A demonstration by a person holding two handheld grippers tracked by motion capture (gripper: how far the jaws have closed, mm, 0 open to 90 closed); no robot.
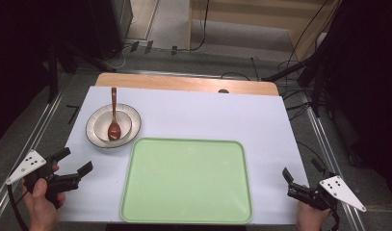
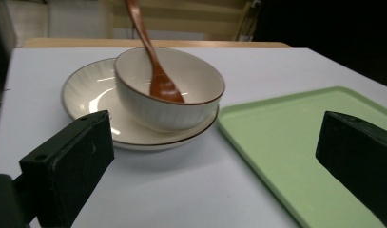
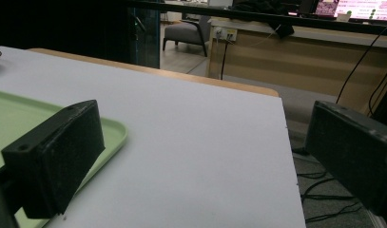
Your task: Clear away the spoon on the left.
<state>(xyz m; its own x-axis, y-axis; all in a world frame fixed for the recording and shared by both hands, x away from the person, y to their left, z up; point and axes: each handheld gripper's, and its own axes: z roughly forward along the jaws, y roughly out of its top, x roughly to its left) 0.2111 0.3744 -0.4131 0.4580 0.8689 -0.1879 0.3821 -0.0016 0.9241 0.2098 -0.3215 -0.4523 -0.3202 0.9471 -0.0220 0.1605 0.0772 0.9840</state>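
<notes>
Left tongs [image 1: 74,163] wide open, empty, at desk's 7 o'clock; bowl [image 1: 113,126] w/ spoon [image 1: 113,118] on plate [image 1: 95,130] sits at their 1 o'clock, handle pointing 12. Right tongs [image 1: 302,178] open, empty, farther off. Tray [image 1: 186,180] between.

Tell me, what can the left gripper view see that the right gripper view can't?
The left gripper view alone shows the cream bowl standing on the plate, with the brown wooden spoon leaning inside the bowl, its handle rising past the rim. The right gripper view alone shows the room beyond the table's far edge: a grey chair and cables along a wooden wall. Both share the green tray lying on the white table, and each looks out between its own two black jaws, standing wide apart.
</notes>
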